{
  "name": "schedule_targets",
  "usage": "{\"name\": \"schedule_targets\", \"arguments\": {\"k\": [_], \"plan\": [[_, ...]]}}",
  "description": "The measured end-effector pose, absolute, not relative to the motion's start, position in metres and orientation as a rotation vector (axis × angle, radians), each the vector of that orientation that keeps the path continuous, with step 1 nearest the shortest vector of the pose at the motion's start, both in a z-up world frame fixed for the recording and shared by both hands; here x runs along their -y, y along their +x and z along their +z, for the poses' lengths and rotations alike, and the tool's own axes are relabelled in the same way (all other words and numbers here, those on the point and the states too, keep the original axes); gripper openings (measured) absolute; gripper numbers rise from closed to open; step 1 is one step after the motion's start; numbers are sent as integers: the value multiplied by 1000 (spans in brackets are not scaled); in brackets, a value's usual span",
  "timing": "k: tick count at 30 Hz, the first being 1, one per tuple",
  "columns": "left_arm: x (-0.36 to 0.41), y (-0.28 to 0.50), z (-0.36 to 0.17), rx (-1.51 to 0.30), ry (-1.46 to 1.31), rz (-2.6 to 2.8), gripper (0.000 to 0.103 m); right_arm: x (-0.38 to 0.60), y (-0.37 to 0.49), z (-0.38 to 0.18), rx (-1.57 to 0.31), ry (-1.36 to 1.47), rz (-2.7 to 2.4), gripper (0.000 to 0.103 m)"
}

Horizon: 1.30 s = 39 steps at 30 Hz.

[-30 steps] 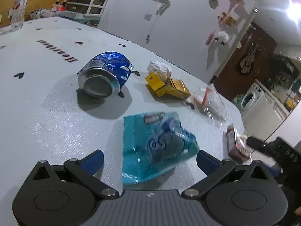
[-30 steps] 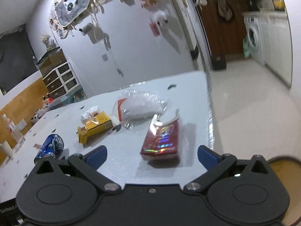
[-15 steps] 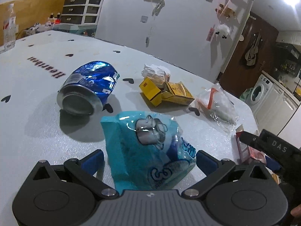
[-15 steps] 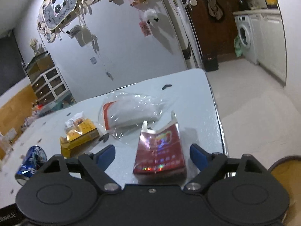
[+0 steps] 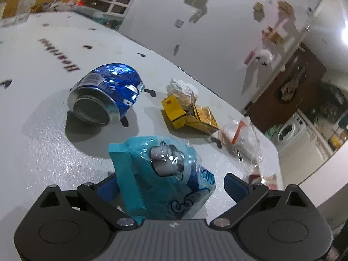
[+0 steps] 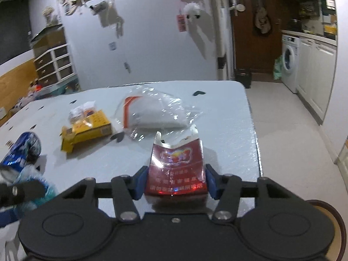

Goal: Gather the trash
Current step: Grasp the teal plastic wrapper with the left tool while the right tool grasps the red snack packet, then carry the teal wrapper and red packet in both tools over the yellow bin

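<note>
A: Your right gripper [image 6: 175, 182] has just been closing on the red packet [image 6: 176, 169]. A second ago the jaws stood wide with the packet lying ahead of them; now the blue pads sit right against both its sides. I'd call that a grasp, or a hair short of one.

B: And my left?

A: Your left gripper [image 5: 171, 184] is released, jaws near their widest, though they have just eased in slightly. The teal wrapper [image 5: 161, 174] used to lie out in front; now it sits between the fingers, the left pad tucked behind its edge and the right pad clear of it. Nothing is pinched there yet.

B: So where does that leave the collecting?

A: By my reading, one piece is nearly secured and a second is lined up. The crushed blue can [image 5: 106, 93], yellow carton [image 5: 189, 114] and clear plastic bag [image 5: 241, 139] lie untouched on the white table [image 5: 43, 152].

B: Anything only one camera gives you?

A: The right view shows the packet's torn top, the table's far corner, and a brown rim [image 6: 330, 208] low at the right, possibly a bin. The left view shows the can's dented base and only a sliver of the red packet.
</note>
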State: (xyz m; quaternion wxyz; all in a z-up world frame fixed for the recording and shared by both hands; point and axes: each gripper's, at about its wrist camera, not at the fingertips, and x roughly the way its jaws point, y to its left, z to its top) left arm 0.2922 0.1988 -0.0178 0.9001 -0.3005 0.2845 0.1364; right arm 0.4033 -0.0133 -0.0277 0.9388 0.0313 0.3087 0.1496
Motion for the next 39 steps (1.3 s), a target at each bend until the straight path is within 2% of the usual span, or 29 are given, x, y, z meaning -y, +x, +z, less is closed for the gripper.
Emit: {"name": "schedule_targets", "arguments": {"k": [8,13,17,22,28,39], "plan": [[-208,300,-17,-565,-744,323,97,9,386,-26,-631,18,346,56],[-199,305,-16,-578,-658,347,77,10,381,-26,-632,15,358,56],[-197,302,-19,-568,-620,341,74,12,373,-25,-633,14,373,56],[-187,292,-21,-566,-604,282,61,18,360,-25,-636,27,395,55],[-170,272,-14,-547,-523,264,57,29,345,-24,-636,44,434,55],[-145,232,9,-492,-289,306,57,55,314,-2,-595,41,447,54]]}}
